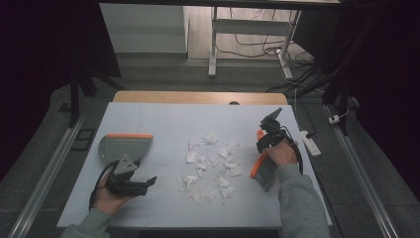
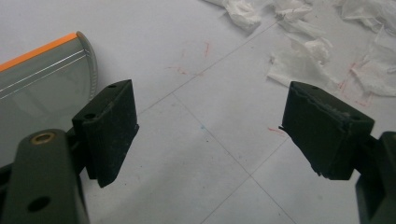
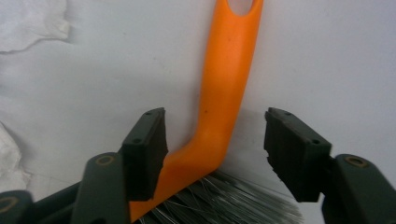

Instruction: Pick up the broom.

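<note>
right gripper point(image 3: 215, 140) straddles brush handle point(image 3: 224, 93); dustpan point(image 1: 125, 147) holds nothing.

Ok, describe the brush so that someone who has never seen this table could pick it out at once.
On the white table, look right of the scattered paper scraps, by its right edge. The brush lies flat there, between the open jaws of the right claw. Its bent orange handle and grey bristles set it apart from the grey, orange-edged dustpan at the left.
</note>
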A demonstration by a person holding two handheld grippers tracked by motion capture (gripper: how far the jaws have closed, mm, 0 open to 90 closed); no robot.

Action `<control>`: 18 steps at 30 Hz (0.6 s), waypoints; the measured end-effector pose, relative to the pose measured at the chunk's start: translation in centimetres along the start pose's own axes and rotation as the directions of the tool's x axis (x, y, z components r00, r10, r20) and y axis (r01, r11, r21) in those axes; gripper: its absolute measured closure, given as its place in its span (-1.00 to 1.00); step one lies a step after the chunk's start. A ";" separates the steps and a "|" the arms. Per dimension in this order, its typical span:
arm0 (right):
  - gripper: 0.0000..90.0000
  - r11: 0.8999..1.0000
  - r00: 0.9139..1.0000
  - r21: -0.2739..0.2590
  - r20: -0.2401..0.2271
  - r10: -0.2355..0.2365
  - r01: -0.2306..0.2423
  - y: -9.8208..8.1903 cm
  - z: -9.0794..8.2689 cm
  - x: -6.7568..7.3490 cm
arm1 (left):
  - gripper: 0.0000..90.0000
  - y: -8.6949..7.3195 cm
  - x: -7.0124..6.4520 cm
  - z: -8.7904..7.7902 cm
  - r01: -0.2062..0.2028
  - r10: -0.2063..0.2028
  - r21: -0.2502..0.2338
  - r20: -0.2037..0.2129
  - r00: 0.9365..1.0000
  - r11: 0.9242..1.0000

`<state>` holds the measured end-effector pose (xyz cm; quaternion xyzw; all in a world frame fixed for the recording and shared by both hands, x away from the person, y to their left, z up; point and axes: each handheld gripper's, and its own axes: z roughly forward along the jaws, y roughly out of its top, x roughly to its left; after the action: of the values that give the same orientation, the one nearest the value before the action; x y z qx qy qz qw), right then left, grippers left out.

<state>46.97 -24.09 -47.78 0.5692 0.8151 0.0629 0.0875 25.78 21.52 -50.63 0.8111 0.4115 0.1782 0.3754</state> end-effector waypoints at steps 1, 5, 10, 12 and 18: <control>-0.01 1.000 1.000 0.008 0.002 0.015 -0.015 0.0 0.2 0.0 | -0.58 0.0 0.0 0.0 0.000 0.000 -0.001 0.000 1.000 1.000; 0.09 0.999 0.999 0.037 -0.015 0.036 -0.036 0.0 0.5 0.0 | -0.58 0.0 0.0 0.0 0.000 0.000 0.001 0.002 1.000 1.000; 0.25 0.995 0.995 0.055 -0.043 0.090 -0.087 0.0 1.0 -0.1 | -0.58 0.0 -0.1 0.0 0.004 -0.004 -0.004 0.009 1.000 1.000; 0.30 0.994 0.994 0.054 -0.038 0.098 -0.096 0.0 1.0 -0.1 | -0.58 0.0 -0.1 0.0 0.005 -0.005 -0.002 0.009 1.000 1.000; 0.54 0.991 0.992 0.045 0.002 0.130 -0.130 -0.1 1.0 0.1 | -0.58 0.0 -0.1 -0.1 0.007 -0.007 -0.005 0.015 1.000 1.000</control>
<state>47.07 -24.04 -48.74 0.6228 0.7776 0.0503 0.0697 25.65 21.48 -50.61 0.8100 0.4114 0.1718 0.3810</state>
